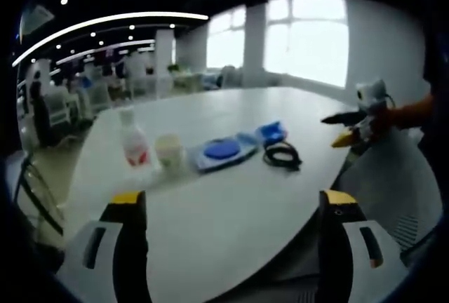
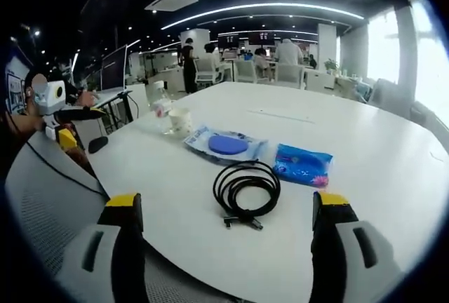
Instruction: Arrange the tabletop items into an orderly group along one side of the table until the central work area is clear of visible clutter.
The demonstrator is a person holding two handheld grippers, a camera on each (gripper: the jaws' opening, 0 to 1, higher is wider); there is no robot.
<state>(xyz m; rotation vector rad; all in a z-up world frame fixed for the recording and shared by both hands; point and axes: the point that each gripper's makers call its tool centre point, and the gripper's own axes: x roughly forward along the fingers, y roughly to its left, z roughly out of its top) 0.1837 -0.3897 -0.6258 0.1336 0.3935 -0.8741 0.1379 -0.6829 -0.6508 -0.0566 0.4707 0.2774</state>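
**Five items lined up on a white table, both grippers held wide and empty**

A white round table in an open-plan office carries a short row of objects. In the right gripper view, a coiled black cable lies nearest the camera, with a blue packet just beside it and a clear pouch holding a blue disc a little further back. Beyond the pouch stand a pale cup and a clear bottle, close together near the table's far edge.

The right gripper hangs over the near edge, its yellow-tipped jaws spread wide with nothing between them. The left gripper is likewise spread wide and empty, set back from the objects. In the left gripper view the right gripper comes in from the right, off the table's edge. People and chairs stand in the background under strip lighting.
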